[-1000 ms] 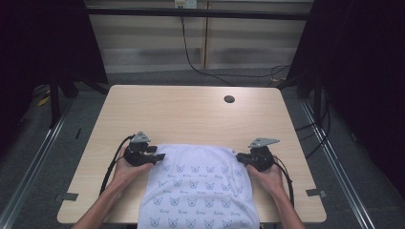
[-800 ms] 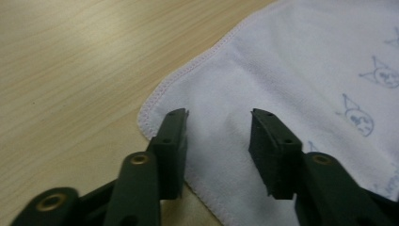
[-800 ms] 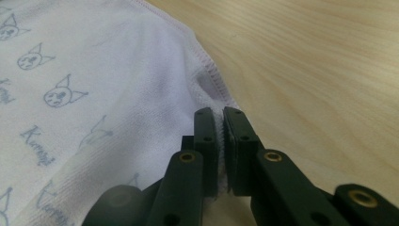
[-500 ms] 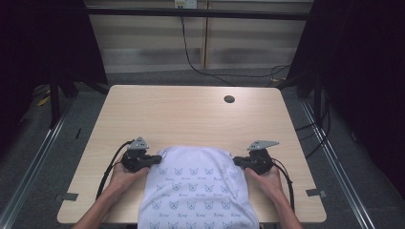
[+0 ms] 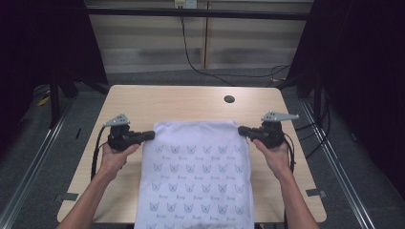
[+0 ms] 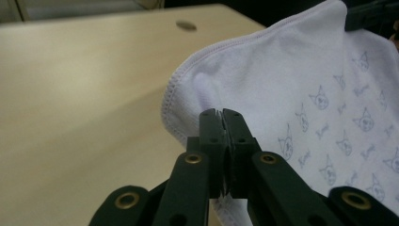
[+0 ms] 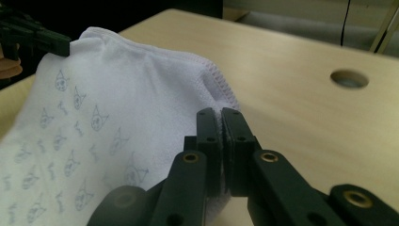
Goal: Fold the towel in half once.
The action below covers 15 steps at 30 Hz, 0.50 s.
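From above: one desk [image 5: 191, 102], one white cloth [image 5: 196, 176] printed with small cat faces, two tongs, two hands. The cloth lies spread down the middle of the desk, its near end running over the desk's near edge and cut off by the bottom of the picture. The left tongs [image 5: 149, 135] pinch its far left corner, the right tongs [image 5: 242, 130] its far right corner, each held in a hand [image 5: 114, 155] coming up from below; the right hand [image 5: 273, 151] sits beside the cloth's edge. One round hole [image 5: 229, 99] shows in the desk beyond the cloth.

Left gripper view: the left tongs [image 6: 223, 113] are clamped shut on the cloth [image 6: 291, 75] at its stitched hem, the corner rising off the desk [image 6: 75, 94]. The hole [image 6: 187, 26] is blurred, far off.

Right gripper view: the right tongs [image 7: 220, 113] are closed on the cloth's [image 7: 117, 89] hemmed corner. The other tongs [image 7: 59, 45] hold the far corner, dim against the dark. The hole [image 7: 349, 78] lies to the right.
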Tool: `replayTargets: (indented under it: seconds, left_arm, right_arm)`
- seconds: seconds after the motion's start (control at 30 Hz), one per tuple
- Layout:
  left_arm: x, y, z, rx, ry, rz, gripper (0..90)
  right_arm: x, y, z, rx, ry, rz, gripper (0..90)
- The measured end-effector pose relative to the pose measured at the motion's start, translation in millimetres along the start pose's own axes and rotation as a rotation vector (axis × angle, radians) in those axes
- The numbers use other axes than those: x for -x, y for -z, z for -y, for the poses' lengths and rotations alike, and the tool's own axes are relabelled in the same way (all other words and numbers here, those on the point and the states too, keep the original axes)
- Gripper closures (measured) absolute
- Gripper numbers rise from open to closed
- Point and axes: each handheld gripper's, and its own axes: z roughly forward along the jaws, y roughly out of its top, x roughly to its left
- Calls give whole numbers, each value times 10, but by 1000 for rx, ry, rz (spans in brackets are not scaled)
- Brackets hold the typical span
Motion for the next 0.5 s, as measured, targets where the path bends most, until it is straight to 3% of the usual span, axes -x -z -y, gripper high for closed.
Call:
replayTargets:
  seconds: [0.17,0.2,0.23,0.33,0.4,0.43,0.47,0.5]
  left_arm:
    - [-35,206,-441,83,-32,-38,881]
    - [-35,206,-441,83,-32,-38,881]
    - [-61,286,-626,126,-36,-45,881]
    - [-71,363,-926,187,-41,-48,882]
    - [-60,363,-1021,188,-36,-69,882]
    - [-49,370,-1104,196,-49,-82,882]
    - [26,391,-1190,220,-62,-63,882]
    - [76,401,-1191,207,-100,-71,882]
  right_arm:
    - [59,67,-575,36,54,29,869]
    - [59,67,-575,36,54,29,869]
    - [86,99,-798,46,75,43,869]
    - [109,183,-1130,89,93,73,870]
    - [113,211,-1238,106,96,83,870]
    - [116,235,-1340,115,100,94,870]
    - [100,285,-1484,149,94,115,871]
    - [73,316,-1515,178,87,96,870]
